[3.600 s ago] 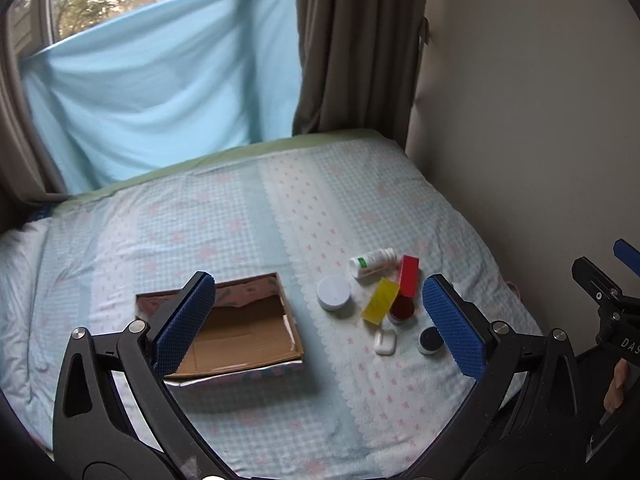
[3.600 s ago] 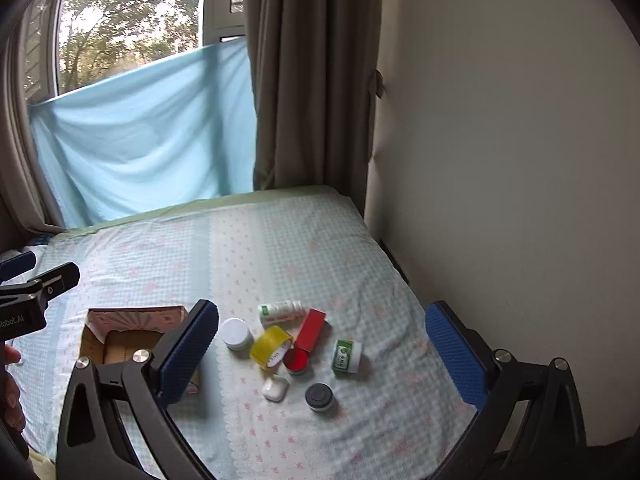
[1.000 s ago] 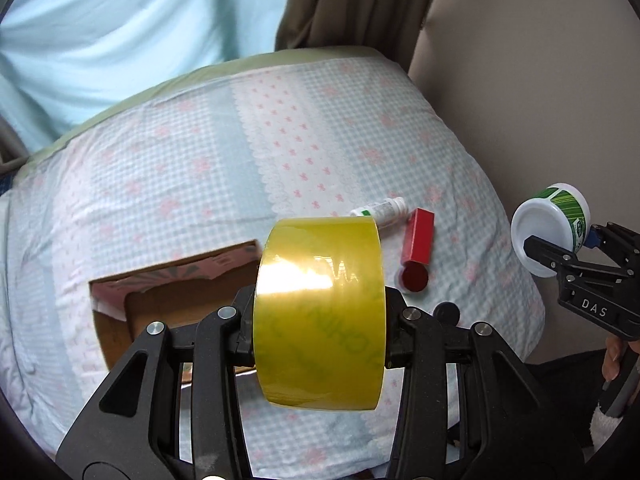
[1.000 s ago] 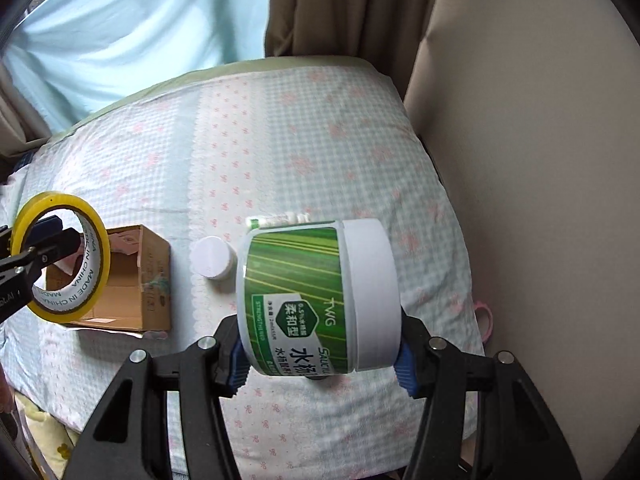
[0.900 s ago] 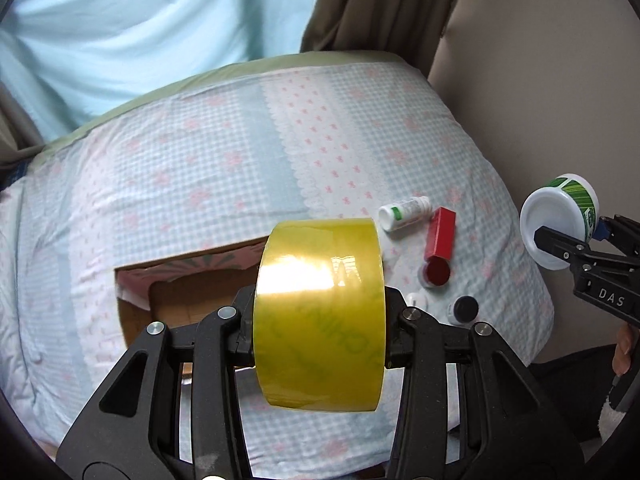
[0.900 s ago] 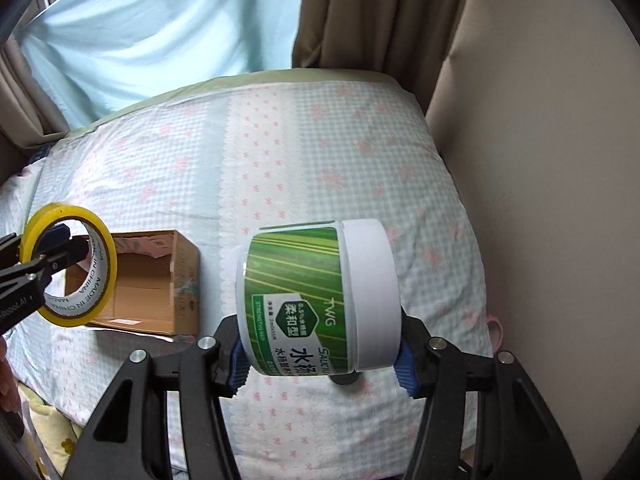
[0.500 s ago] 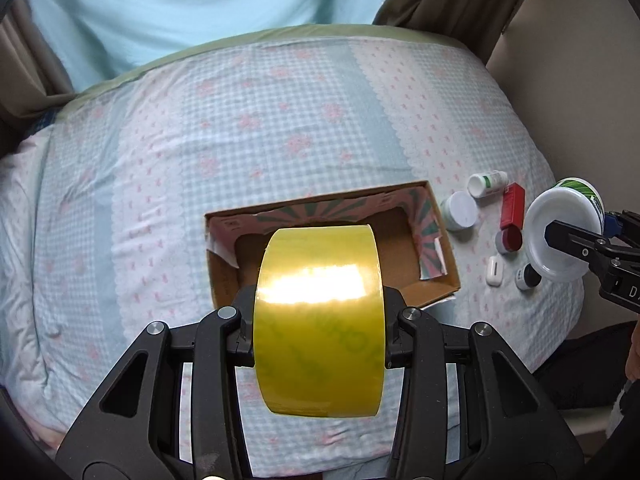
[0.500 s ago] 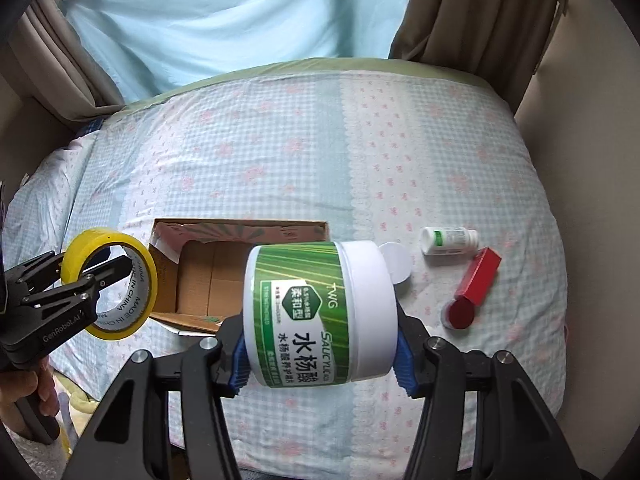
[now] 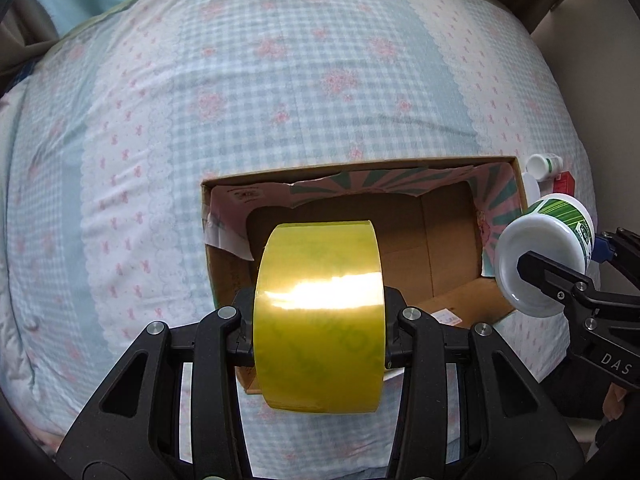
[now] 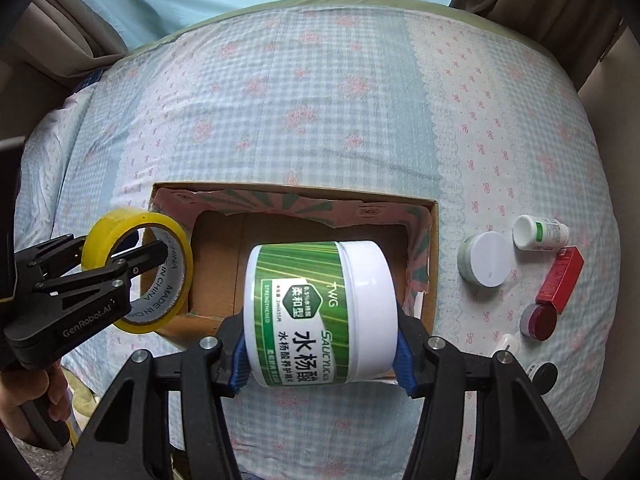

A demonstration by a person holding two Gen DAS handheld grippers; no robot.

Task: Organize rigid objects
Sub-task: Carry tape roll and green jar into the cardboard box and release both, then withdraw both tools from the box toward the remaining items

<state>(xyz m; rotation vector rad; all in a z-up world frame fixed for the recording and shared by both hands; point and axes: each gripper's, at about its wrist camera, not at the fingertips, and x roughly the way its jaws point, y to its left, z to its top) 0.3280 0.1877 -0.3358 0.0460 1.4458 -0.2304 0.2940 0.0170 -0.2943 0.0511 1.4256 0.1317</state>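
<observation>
My left gripper (image 9: 318,326) is shut on a yellow tape roll (image 9: 318,312) and holds it above the near left part of an open cardboard box (image 9: 448,248). In the right wrist view the tape roll (image 10: 138,268) hangs over the box's left end. My right gripper (image 10: 320,354) is shut on a green and white jar (image 10: 320,312), held on its side above the box (image 10: 296,248). The jar also shows in the left wrist view (image 9: 544,256) at the box's right end.
On the checked bedspread (image 10: 320,100) right of the box lie a white-lidded round jar (image 10: 486,264), a small white bottle (image 10: 540,232), a red box (image 10: 560,280), a red round cap (image 10: 538,322), a small white item (image 10: 508,346) and a black cap (image 10: 542,376). Curtains and a wall stand behind.
Both grippers, holding the tape roll and the jar, have moved left and down to the box, which now looks larger below them.
</observation>
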